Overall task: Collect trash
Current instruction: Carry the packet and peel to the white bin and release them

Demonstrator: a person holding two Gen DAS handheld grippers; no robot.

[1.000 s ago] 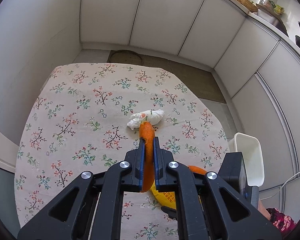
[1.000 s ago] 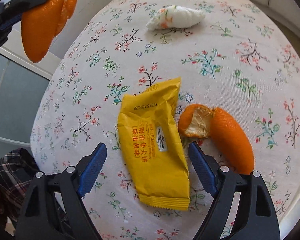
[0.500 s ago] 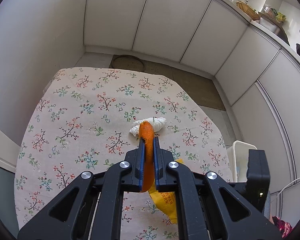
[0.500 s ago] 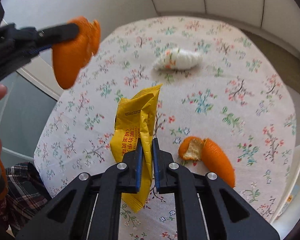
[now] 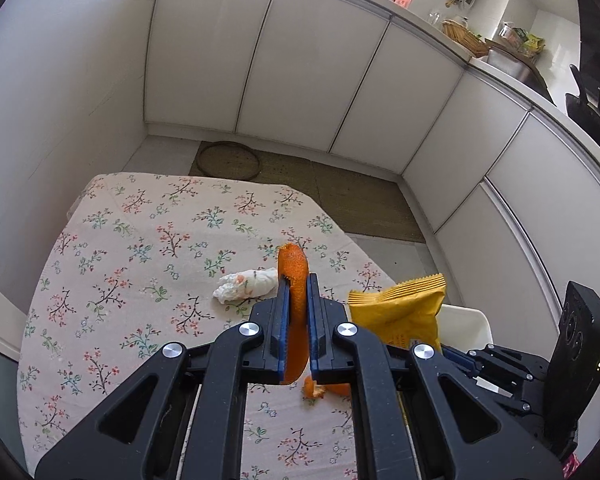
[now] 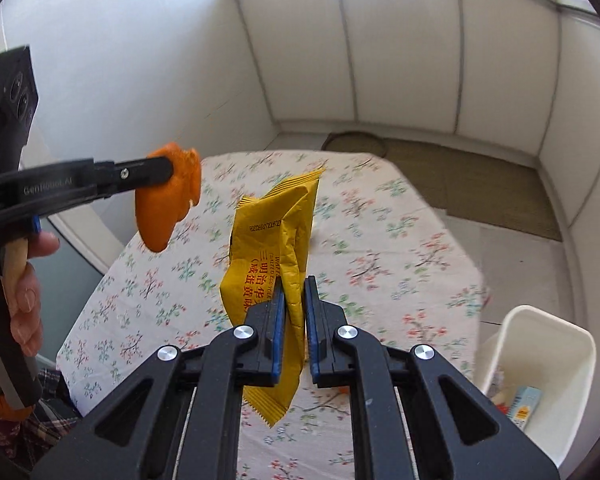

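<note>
- Right hand-held gripper (image 6: 292, 304), low in the frame, is clenched on the yellow wrapper (image 6: 276, 256); gripped by one thin fold, it could slip loose before reaching the white bin (image 6: 540, 364) at lower right.
- Left hand-held gripper (image 5: 297, 304) pinches an orange peel (image 5: 294, 280) upright.
- Farther up, a crumpled tissue (image 5: 246, 284) lies on the bench (image 5: 140, 240).

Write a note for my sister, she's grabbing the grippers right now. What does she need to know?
Left gripper: shut on an orange peel, lifted off the table.
Right gripper: shut on the yellow wrapper, also lifted.
On the table: a crumpled tissue and another peel piece.
White bin sits beside the table, some trash already inside.
Left: drop both pieces in, then fetch the rest.
</note>
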